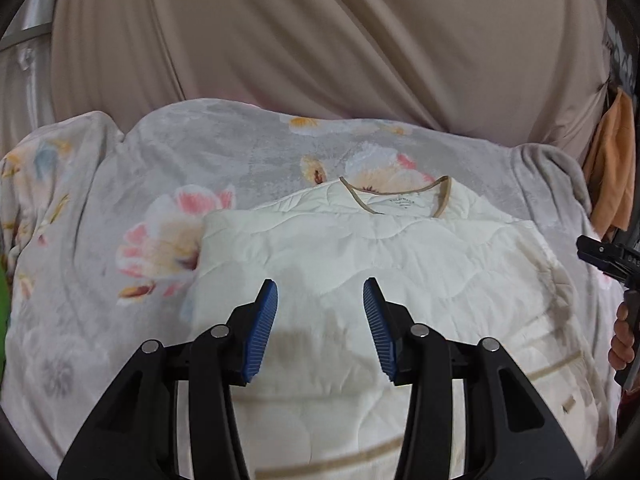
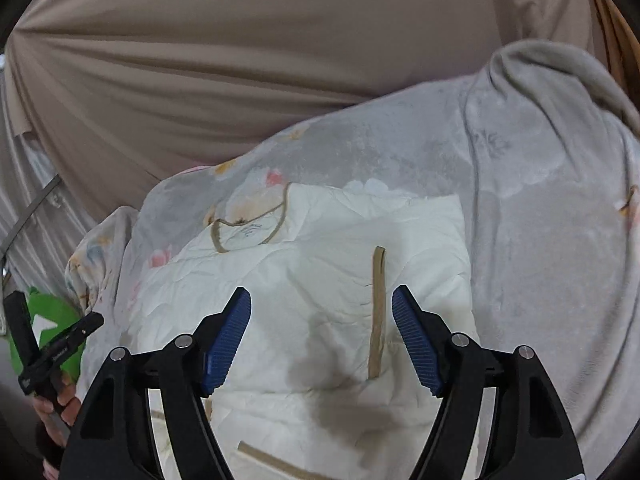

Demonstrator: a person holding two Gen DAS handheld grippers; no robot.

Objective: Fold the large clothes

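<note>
The left gripper point(image 1: 320, 300) is hovering with its blue pads apart and nothing between them, and the cream quilted garment point(image 1: 360, 264) is lying folded directly beneath and ahead of it on the floral grey blanket point(image 1: 120, 184). The right gripper point(image 2: 322, 312) is also standing with its jaws spread wide and empty, hanging over the same garment point(image 2: 320, 260).

The left wrist view is showing the tan-trimmed neckline point(image 1: 400, 196) squarely ahead of the fingers, with an orange cloth point(image 1: 612, 168) hanging off to the right and a hand point(image 1: 622, 336) gripping the other tool at the right edge. The right wrist view is showing instead a tan strip point(image 2: 377, 312) running away from the pads just inside the right finger, a green object point(image 2: 52, 320) far left, and a hand point(image 2: 60, 404) at lower left.

A beige draped fabric point(image 1: 320, 32) is filling the space beyond the blanket in both views. Nothing is lying across the garment between either gripper and it; only shadows are falling on the cloth.

The garment's neckline is pointing away from the grippers. In the left wrist view its folded edge is running across, from left to right.
</note>
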